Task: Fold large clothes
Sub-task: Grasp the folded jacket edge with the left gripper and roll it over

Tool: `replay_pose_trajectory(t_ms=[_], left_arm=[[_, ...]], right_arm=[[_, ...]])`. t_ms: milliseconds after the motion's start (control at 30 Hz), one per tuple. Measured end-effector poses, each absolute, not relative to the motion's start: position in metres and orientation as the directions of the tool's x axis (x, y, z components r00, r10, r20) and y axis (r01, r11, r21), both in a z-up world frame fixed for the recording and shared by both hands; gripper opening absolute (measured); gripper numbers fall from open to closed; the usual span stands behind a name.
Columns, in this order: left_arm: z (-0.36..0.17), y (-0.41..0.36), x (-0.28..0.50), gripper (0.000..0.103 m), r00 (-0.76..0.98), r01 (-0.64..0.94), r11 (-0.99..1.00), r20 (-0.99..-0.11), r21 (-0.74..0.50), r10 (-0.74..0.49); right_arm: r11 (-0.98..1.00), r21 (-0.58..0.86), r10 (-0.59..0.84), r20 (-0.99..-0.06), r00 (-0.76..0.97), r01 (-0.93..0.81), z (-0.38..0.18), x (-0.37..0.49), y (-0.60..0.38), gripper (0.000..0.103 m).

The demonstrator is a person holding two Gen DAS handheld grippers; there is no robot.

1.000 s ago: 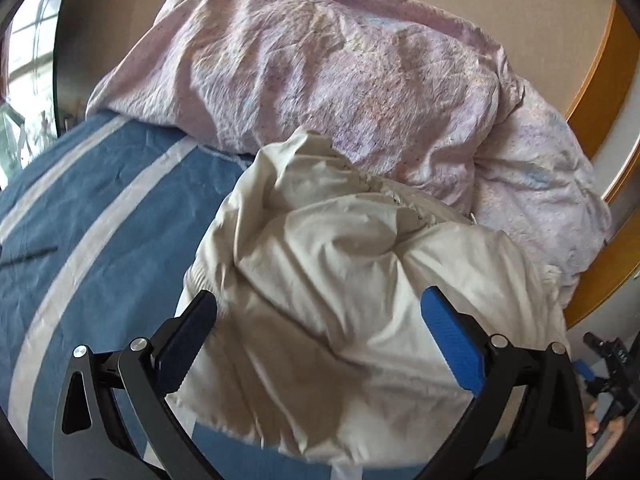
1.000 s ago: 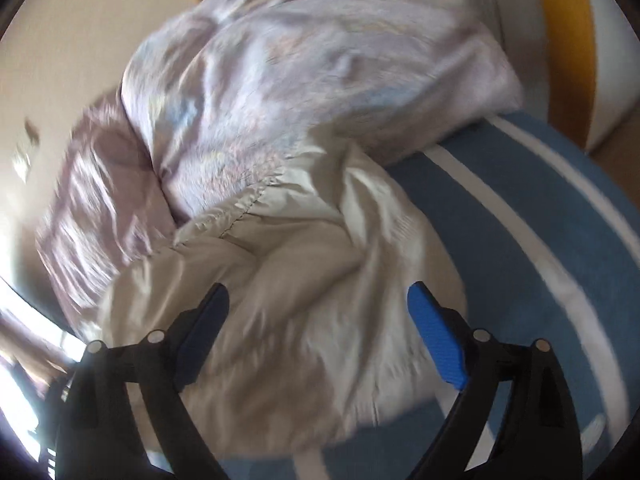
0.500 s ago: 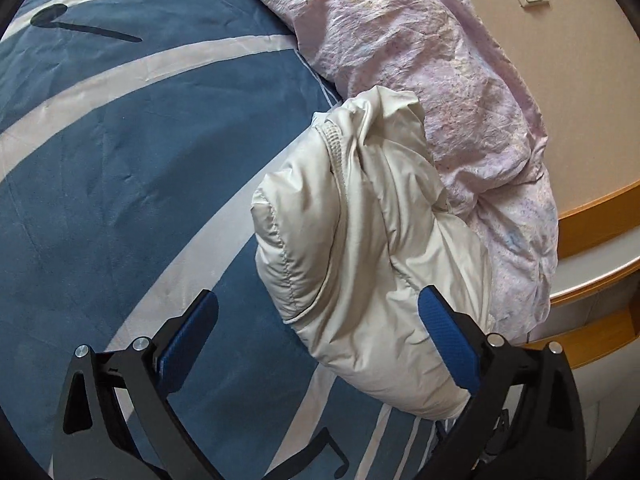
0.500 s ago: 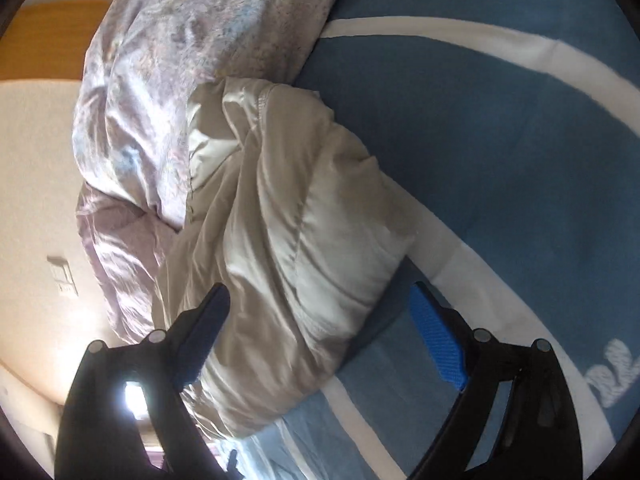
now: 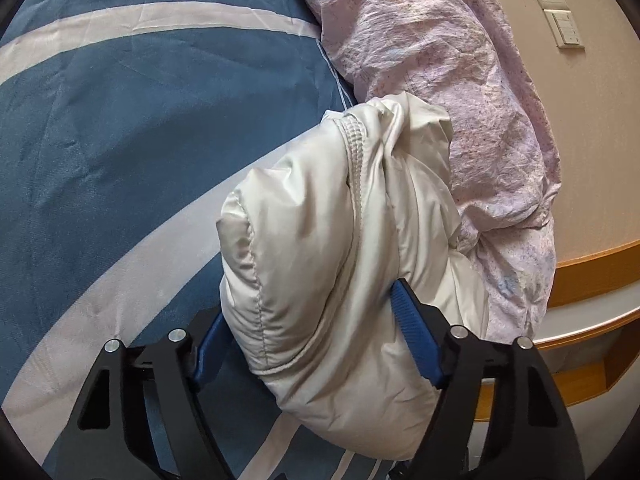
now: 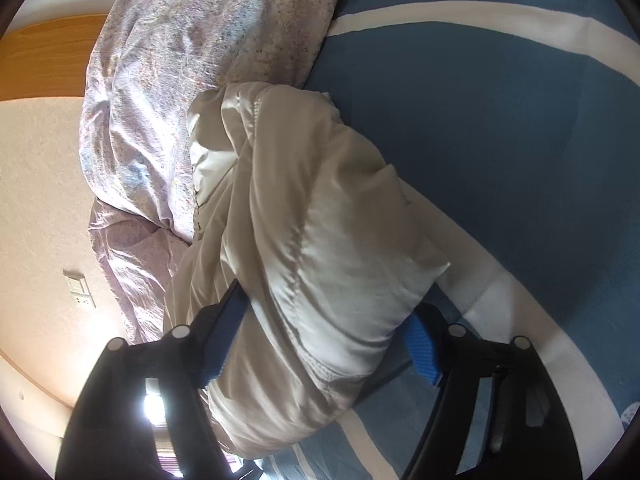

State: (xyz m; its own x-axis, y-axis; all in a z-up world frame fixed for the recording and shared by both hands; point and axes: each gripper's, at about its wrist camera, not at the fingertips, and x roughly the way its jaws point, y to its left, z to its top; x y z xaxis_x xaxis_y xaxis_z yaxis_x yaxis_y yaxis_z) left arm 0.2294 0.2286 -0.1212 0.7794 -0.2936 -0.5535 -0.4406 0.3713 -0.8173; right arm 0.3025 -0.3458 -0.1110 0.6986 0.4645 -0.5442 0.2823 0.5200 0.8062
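A bed (image 5: 120, 128) is covered by a blue sheet with broad white stripes. A crumpled lilac duvet (image 5: 460, 80) is heaped along the bed's edge by the wall. A bundled cream puffer jacket (image 5: 340, 240) is laid against the duvet, at that same edge. The left hand-held gripper (image 5: 316, 344) has just been closing, the jacket's end pinched between its blue pads. The right hand-held gripper (image 6: 320, 344), likewise just closing, is clamped on the jacket's other end.

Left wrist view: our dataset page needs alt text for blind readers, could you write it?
The left gripper has just been closing on a bundled cream puffer jacket, its blue pads pressing both sides. The jacket lies on a blue, white-striped bedspread beside a crumpled pink quilt.
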Motion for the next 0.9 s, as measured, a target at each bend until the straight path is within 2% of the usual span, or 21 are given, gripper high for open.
replay_pose_trajectory(t_ms=[67,100,133,167,200,267,367,667,900], left_arm=[[-0.124,0.232,0.23,0.066,0.794,-0.441,0.342,-0.538,-0.83,-0.282],[-0.125,0.234,0.23,0.063,0.799,-0.441,0.325,-0.531,-0.836,-0.281],[-0.127,0.236,0.23,0.055,0.807,-0.436,0.305,-0.517,-0.847,-0.284],[-0.128,0.237,0.23,0.047,0.813,-0.427,0.294,-0.505,-0.855,-0.288],[-0.127,0.237,0.23,0.043,0.82,-0.415,0.29,-0.493,-0.862,-0.29],[-0.12,0.236,0.229,0.031,0.832,-0.391,0.303,-0.475,-0.869,-0.288],[-0.108,0.238,0.226,0.023,0.846,-0.355,0.31,-0.444,-0.882,-0.296],[-0.074,0.248,0.185,0.021,0.875,-0.271,0.345,-0.38,-0.898,-0.3],[-0.079,0.265,0.127,0.021,0.858,-0.296,0.36,-0.412,-0.885,-0.307]], right_arm=[[0.525,0.805,0.458,-0.54,0.706,0.276,-0.112,0.301,-0.347,0.065],[0.531,0.804,0.453,-0.536,0.712,0.267,-0.112,0.3,-0.346,0.058],[0.542,0.801,0.448,-0.531,0.719,0.254,-0.11,0.3,-0.344,0.054],[0.55,0.799,0.446,-0.527,0.724,0.242,-0.108,0.299,-0.343,0.044],[0.559,0.797,0.442,-0.52,0.731,0.228,-0.104,0.298,-0.342,0.037],[0.575,0.793,0.437,-0.506,0.744,0.201,-0.095,0.295,-0.339,0.031],[0.593,0.788,0.435,-0.486,0.758,0.165,-0.083,0.29,-0.336,0.026],[0.651,0.758,0.483,-0.455,0.748,0.041,-0.047,0.251,-0.32,0.023],[0.693,0.721,0.514,-0.501,0.696,0.008,-0.053,0.198,-0.319,0.023]])
